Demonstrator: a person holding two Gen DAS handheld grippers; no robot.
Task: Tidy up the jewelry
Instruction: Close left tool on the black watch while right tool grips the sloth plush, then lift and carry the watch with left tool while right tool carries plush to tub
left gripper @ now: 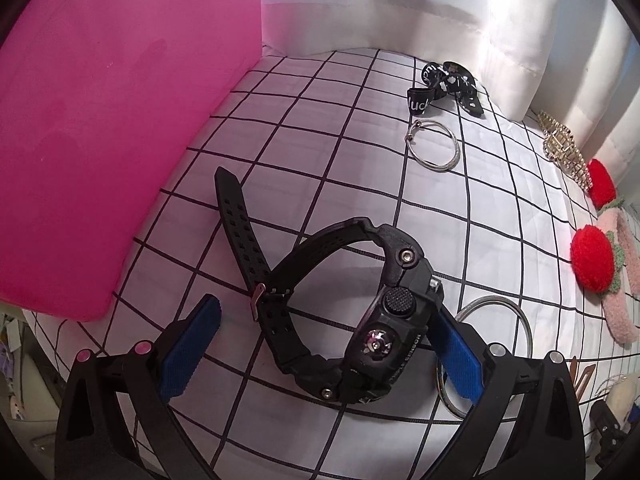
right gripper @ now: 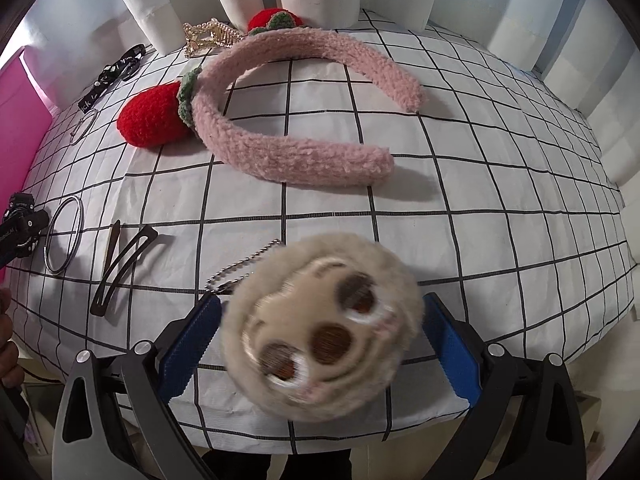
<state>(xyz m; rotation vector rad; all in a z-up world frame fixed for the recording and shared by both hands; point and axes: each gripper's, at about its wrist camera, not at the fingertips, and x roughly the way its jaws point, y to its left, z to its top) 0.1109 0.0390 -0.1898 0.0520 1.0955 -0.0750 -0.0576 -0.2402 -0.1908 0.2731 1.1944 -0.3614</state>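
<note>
Pink box (left gripper: pixel 112 132) stands ahead and left of the left gripper (left gripper: pixel 324 352), on a white cloth with a black grid (left gripper: pixel 344 128). Left gripper jaws spread wide, blue pads (left gripper: pixel 192 348) clear on the left side; a black sport watch (left gripper: pixel 360 320) lies between them on its side, strap buckled into a loop with the tail pointing up-left, case with knurled crown close against the right pad, contact uncertain. A silver bangle (left gripper: pixel 496 344) lies just right of that finger, partly hidden; a second silver bangle (left gripper: pixel 434 146) and a black printed ribbon (left gripper: pixel 444 88) sit far ahead, a gold chain piece (left gripper: pixel 564 148) ahead right. Right gripper (right gripper: pixel 320 348): two dark hair clips (right gripper: pixel 120 268) ahead left; pink fuzzy headband (right gripper: pixel 296 108) with red crocheted strawberries (right gripper: pixel 152 120) well ahead. Jaws open, a motion-blurred beige plush face charm (right gripper: pixel 320 332) with a ball chain (right gripper: pixel 244 264) between the fingers; whether they touch it cannot be told.
</note>
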